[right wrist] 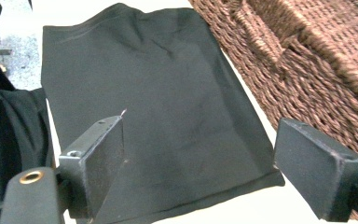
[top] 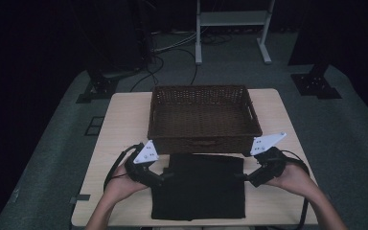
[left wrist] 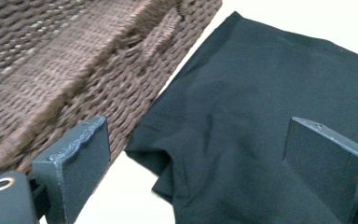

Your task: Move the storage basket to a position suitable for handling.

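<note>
Cloth (top: 199,186), black and folded flat into a rough rectangle, lies on the table (top: 124,115) directly in front of the wicker basket (top: 204,115), its far edge running along the basket's near wall, close to it if not against it. The basket looks empty.

Both grippers sit at the cloth's side edges, toward the end nearer the basket. The left gripper (top: 162,177) is at the left edge with its jaws spread wide; in the left gripper view the folded corner with its loose layers sits between and just ahead of the jaws, nothing pinched. The right gripper (top: 247,177) mirrors it at the right edge, jaws likewise wide apart and empty, with the cloth's hem lying between them in the right gripper view.

The step in hand looks like taking a grip on both sides so the cloth can be lifted toward the basket. To do it well, each lower jaw should slide under all the layers at the edge, not just the top one, or the fold will fall open on the lift. Close both sides at matching points along the edge so the cloth hangs level. The left corner is rumpled, so bite a little deeper there. Lift high enough to clear the basket's near wall.
</note>
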Demonstrator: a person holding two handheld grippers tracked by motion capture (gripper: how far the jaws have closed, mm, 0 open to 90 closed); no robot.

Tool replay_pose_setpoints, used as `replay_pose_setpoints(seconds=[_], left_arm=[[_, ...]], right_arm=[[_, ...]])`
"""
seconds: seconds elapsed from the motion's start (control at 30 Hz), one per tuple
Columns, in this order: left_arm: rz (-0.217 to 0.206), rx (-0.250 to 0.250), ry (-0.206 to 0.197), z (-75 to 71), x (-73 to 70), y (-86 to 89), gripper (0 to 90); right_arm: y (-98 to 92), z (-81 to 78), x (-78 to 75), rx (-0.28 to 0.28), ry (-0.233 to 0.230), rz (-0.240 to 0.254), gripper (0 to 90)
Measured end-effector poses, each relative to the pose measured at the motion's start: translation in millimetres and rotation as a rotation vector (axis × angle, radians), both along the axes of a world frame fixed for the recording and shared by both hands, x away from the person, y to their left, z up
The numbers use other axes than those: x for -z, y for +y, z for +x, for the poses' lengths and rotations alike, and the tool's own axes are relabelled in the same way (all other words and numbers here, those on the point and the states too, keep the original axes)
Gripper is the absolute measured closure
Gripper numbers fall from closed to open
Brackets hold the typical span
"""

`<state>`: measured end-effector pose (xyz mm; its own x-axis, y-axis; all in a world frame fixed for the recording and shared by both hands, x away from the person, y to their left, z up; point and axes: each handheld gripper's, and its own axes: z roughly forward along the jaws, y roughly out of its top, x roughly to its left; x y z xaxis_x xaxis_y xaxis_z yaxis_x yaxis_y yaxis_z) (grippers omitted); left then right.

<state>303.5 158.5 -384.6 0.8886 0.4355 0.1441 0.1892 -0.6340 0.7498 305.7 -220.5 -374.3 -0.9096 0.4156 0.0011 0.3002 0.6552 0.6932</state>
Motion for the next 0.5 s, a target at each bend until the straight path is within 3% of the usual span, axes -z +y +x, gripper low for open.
replay_pose_setpoints(seconds=[0.27,0.5], left_arm=[[0.028,0.019,0.012,2.9,2.3,-11.6,6.5],[0.077,0.072,0.054,6.4,9.9,-23.4,6.5]], right_arm=[[11.6,5.2,1.5,-0.047,0.007,-0.030,15.6],[25.7,9.9,11.7,-0.091,0.039,-0.075,15.6]])
